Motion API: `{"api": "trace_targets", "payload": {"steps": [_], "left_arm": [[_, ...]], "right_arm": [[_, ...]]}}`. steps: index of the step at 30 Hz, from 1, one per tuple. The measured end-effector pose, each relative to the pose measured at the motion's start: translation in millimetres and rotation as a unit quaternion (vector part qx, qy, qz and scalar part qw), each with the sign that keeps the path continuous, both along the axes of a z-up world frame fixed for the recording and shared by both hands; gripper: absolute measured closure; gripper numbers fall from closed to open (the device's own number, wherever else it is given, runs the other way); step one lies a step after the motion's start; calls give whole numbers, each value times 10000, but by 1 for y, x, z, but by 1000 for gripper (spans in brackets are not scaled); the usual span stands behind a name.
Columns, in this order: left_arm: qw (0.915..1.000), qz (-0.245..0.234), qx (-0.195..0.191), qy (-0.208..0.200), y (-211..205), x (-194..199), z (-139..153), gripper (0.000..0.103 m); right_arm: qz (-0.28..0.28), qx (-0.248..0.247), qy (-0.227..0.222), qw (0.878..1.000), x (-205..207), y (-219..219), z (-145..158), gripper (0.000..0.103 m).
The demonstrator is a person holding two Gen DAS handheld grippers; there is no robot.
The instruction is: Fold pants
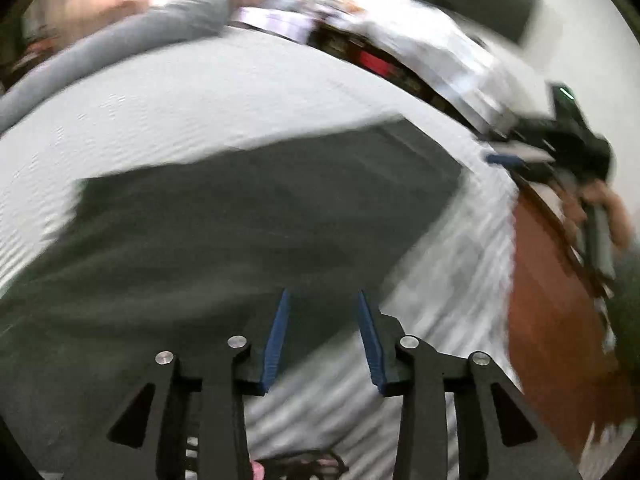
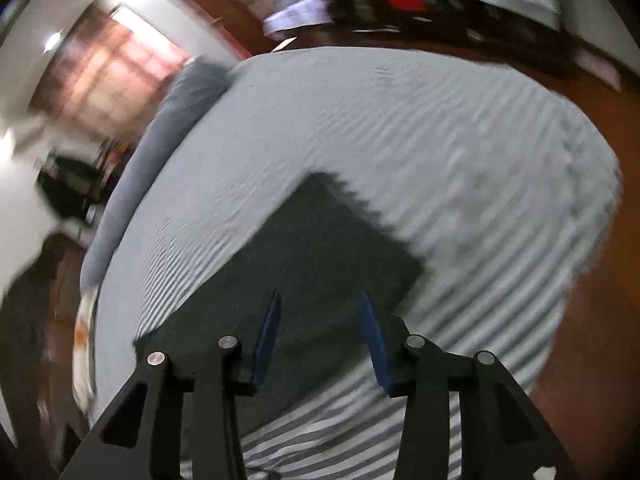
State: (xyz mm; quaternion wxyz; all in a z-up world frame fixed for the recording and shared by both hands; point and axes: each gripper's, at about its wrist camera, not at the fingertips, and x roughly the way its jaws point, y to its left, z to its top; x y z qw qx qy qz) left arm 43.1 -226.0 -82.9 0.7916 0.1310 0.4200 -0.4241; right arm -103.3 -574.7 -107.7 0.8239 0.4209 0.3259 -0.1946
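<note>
Mostly done I'd say: pants (image 2: 304, 248) lie as a flat folded rectangle on the striped bed (image 2: 460, 160), both grippers' fingers (image 1: 280, 332) wide and empty.

Both views are smeared by motion blur. In the left wrist view the dark pants (image 1: 240, 232) run out past the left and lower edges, their folds unreadable, and the other gripper (image 1: 516, 160) at the right edge is too blurred to tell its jaws. In the right wrist view the pants (image 2: 320, 248) pass beneath the gripper body, near end hidden
</note>
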Motion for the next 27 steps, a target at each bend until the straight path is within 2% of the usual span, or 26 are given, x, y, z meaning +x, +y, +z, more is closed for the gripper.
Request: {"api": "trace_targets", "payload": {"steps": [2, 4, 9, 12, 15, 18, 20, 25, 27], "left_arm": [[9983, 537, -60, -231, 23, 21, 11, 55], [9927, 1128, -139, -407, 46, 47, 21, 49], [9805, 1925, -174, -355, 80, 105, 18, 48], [9779, 2083, -92, -185, 89, 130, 5, 48], [9753, 2194, 262, -33, 95, 151, -13, 48], [9773, 2070, 445, 88, 96, 153, -32, 48], [9772, 2024, 562, 307, 100, 159, -46, 49], [9796, 1955, 412, 204, 111, 148, -54, 51], [9795, 1979, 276, 271, 116, 147, -54, 52]], "right_arm": [[655, -201, -103, 9976, 33, 27, 19, 63], [1192, -332, -141, 9922, 64, 56, 28, 63], [2501, -293, -127, 9677, 159, 139, 34, 63], [3042, -247, 0, 9523, 213, 174, 33, 65], [3502, -108, 199, 9364, 267, 204, 28, 66], [3872, -143, 450, 9208, 310, 231, 20, 66], [4100, -169, 619, 9098, 333, 249, 11, 67], [4388, -143, 962, 8933, 357, 272, -15, 70], [4551, -21, 1014, 8846, 354, 279, -25, 78]]}}
